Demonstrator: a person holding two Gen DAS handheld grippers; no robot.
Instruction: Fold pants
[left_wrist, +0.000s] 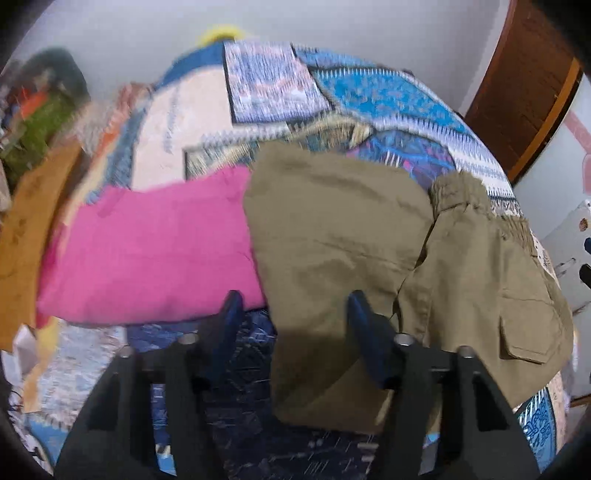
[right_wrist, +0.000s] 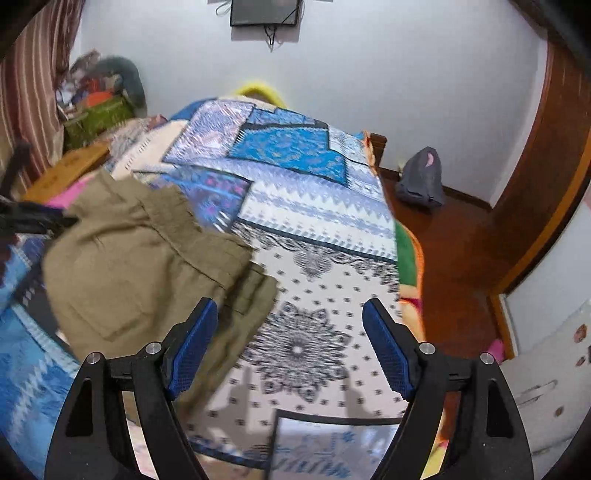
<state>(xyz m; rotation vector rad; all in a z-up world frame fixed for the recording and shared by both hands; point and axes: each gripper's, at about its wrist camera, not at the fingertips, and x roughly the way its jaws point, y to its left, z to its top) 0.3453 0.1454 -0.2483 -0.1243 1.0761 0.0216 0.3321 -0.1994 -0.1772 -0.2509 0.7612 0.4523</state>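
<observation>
Khaki cargo pants (left_wrist: 369, 254) lie folded over on the patterned bedspread (left_wrist: 369, 99), waistband at the far right, a flap pocket at the near right. My left gripper (left_wrist: 293, 306) is open and empty just above the pants' near left edge. In the right wrist view the same pants (right_wrist: 136, 266) lie at the left. My right gripper (right_wrist: 290, 321) is open and empty, above the bedspread (right_wrist: 314, 229) just right of the pants. The left gripper's tip (right_wrist: 44, 219) shows at the far left edge by the pants.
A folded pink garment (left_wrist: 155, 251) lies left of the pants. A mustard garment (left_wrist: 29, 236) and clutter sit further left. The bed's right edge drops to a wooden floor (right_wrist: 454, 251) with a grey backpack (right_wrist: 421, 181). A wooden door (left_wrist: 524, 85) stands at the right.
</observation>
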